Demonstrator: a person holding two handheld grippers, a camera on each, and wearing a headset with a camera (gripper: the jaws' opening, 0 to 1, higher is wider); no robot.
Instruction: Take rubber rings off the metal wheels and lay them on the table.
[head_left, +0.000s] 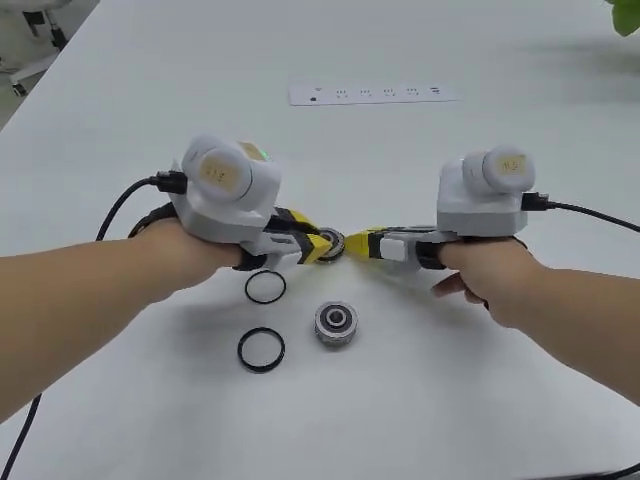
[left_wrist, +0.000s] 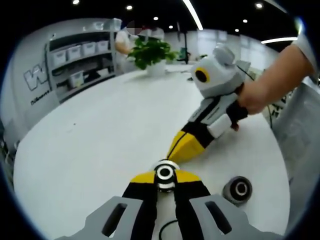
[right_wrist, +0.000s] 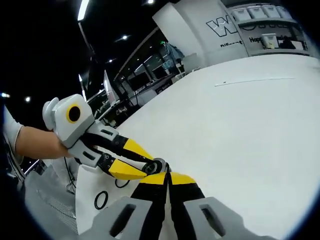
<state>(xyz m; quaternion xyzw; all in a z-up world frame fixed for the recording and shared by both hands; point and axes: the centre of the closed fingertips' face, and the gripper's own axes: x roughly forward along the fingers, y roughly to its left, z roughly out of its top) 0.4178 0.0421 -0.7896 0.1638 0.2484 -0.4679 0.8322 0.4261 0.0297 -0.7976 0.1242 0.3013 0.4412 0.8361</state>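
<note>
**Left gripper (left_wrist: 165, 177) clamped on a metal wheel (left_wrist: 165, 170), with the right gripper (right_wrist: 168, 176) nose to nose with it at the centre of the head view.**
The left jaws grasp the wheel by its two sides. The right jaws are drawn together with barely a slit between them. Their yellow tips sit at the wheel's rim, and I cannot tell whether they pinch anything there. Just below the tips in the head view, a second wheel (head_left: 336, 323) lies flat on the white table (head_left: 480, 410); in the left gripper view it has a dark band round it. Left of it lie two black rubber rings, one (head_left: 265, 287) under the left gripper and the other (head_left: 261, 350) lower in the frame. They are apart from each other and from that wheel. A white power strip (head_left: 375, 94) lies at top centre, and green plant leaves (head_left: 627, 14) fill the upper right corner.
</note>
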